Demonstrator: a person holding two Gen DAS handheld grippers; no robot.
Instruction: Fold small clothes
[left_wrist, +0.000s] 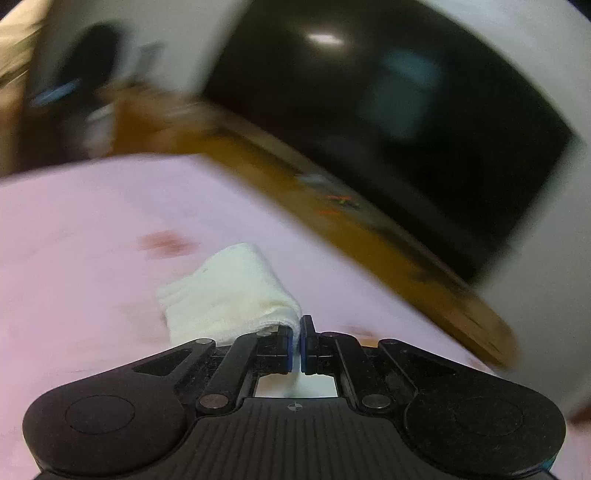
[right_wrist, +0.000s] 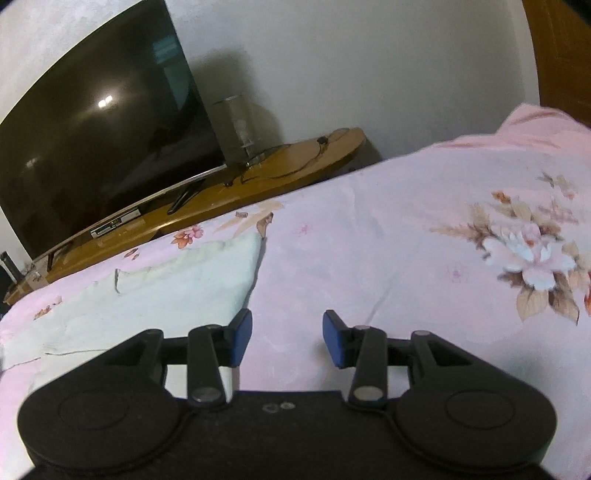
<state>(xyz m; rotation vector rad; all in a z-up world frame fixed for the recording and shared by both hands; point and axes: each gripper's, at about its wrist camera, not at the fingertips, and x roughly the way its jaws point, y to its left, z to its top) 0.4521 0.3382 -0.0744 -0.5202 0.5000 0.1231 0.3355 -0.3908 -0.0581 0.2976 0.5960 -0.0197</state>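
Two grippers over a pink flowered bedsheet (right_wrist: 388, 229): left gripper (left_wrist: 297, 343), jaws pressed together on the near edge of a small white folded cloth (left_wrist: 225, 291), which stretches ahead and to the left of the fingertips above the sheet, view blurred. Right gripper (right_wrist: 287, 338), jaws spread with only sheet between the blue pads (right_wrist: 242, 338); a pale green garment (right_wrist: 155, 284) lies flat ahead-left, touching nothing of the gripper. Beyond both, a dark television (right_wrist: 99, 122) on a wooden stand (right_wrist: 295, 162).

White folded sock (left_wrist: 229, 291), pale cloth (right_wrist: 147, 291) flat
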